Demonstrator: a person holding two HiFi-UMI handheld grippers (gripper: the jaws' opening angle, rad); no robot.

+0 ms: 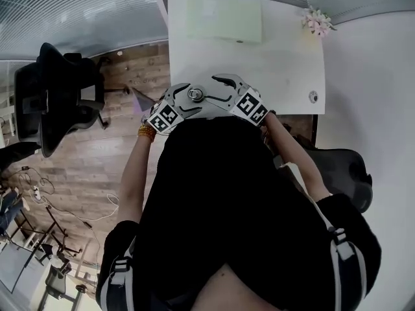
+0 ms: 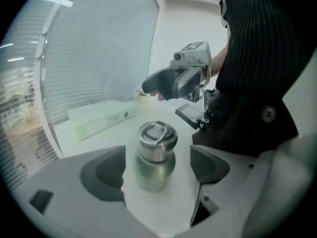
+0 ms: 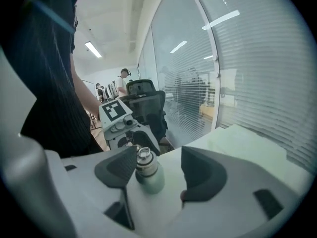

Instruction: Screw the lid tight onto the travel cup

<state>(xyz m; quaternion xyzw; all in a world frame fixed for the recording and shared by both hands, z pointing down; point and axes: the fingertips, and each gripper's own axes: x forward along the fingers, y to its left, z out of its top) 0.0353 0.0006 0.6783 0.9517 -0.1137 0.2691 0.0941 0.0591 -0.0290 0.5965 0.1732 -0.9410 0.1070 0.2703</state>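
The travel cup (image 2: 154, 163), pale green with a steel lid (image 2: 157, 137) that bears a loop handle, stands upright on the white table (image 1: 279, 63) near its front edge. My left gripper (image 2: 158, 171) is open around the cup, with a gap on each side between pads and cup. My right gripper (image 3: 159, 175) is open wide; in the right gripper view the cup (image 3: 147, 175) sits just beyond the jaws, close to the left pad (image 3: 119, 168) and far from the other. In the head view both grippers flank the lid (image 1: 195, 94), left gripper (image 1: 176, 101) and right gripper (image 1: 224, 88).
A pale green flat pad (image 1: 224, 16) lies at the table's far side, a small flower (image 1: 318, 22) at its far right corner, a small round fitting (image 1: 313, 96) near the right edge. Office chairs (image 1: 55, 96) stand on the wooden floor. Glass walls with blinds surround the table.
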